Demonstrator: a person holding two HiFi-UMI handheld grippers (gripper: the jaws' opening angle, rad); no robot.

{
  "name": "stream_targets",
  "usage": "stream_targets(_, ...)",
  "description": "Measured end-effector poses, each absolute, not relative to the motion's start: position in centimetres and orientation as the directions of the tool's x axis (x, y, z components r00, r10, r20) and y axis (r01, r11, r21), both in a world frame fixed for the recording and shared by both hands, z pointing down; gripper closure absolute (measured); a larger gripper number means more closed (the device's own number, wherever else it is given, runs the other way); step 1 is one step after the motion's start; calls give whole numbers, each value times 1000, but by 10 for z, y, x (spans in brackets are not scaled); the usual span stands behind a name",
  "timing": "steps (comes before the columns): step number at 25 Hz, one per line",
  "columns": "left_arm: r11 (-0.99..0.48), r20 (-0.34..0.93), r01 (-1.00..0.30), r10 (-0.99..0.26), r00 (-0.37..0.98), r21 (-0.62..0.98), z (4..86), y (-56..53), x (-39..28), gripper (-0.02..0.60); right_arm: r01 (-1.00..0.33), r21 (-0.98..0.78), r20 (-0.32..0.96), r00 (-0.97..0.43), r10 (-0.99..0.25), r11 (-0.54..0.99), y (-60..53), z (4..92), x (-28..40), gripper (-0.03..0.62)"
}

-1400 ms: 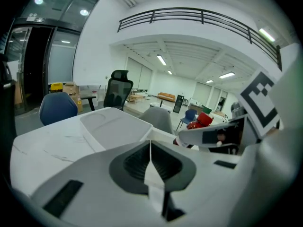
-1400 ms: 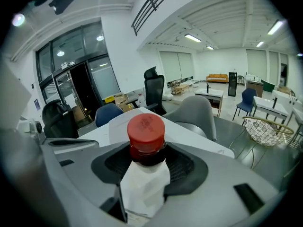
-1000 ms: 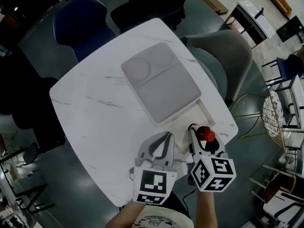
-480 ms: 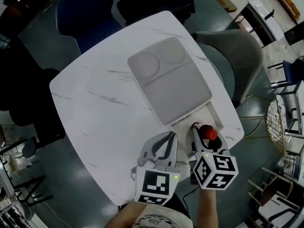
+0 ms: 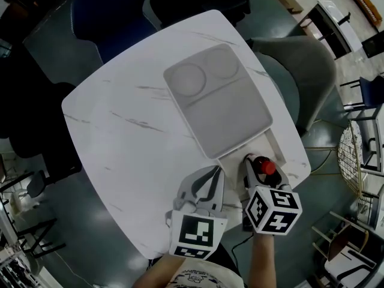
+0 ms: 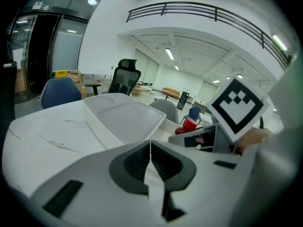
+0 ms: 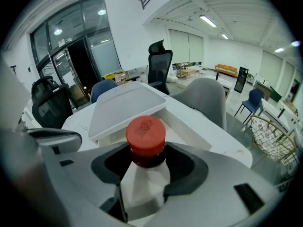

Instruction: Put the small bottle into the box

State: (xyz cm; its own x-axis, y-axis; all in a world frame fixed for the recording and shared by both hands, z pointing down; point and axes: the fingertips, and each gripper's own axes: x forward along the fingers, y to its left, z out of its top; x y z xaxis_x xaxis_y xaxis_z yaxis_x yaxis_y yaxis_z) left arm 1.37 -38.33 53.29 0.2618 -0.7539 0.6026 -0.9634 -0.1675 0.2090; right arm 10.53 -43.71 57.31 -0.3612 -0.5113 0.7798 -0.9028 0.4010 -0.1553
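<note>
Compared with a second before, the right tongs had edged slightly forward at the desk's near right corner. They carried the one small dark bottle with a red cap closer to the uncovered end of the single shallow white rectangular box. The left tongs had kept their place by the near edge, and the one flat grey plastic lid lay as before, skewed over most of the box.

In the right gripper view, the right tongs gripped the bottle by the neck, just under its cap, and held it upright. The box's open end and the lid lay just beyond it. How high the bottle hung over the box could not be told. In the left gripper view, the left tongs were pressed together with nothing between them.

The lid bore two round recesses at its far end. The white marble-patterned square desk carried nothing else. One blue chair stood at its far corner and one grey chair at its right edge.
</note>
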Motion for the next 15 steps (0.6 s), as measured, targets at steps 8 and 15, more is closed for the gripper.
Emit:
stream_targets(8, -158, 606, -966, -754, 253, 207, 532, -385, 14, 561, -900, -169, 747, -383, -543, 401, -442, 562, 102, 365)
stream_targets(15, -172, 585, -966, -770, 255, 195, 521, -383, 21, 561, -907, -180, 714, -386, -584, 381, -437, 540, 113, 365)
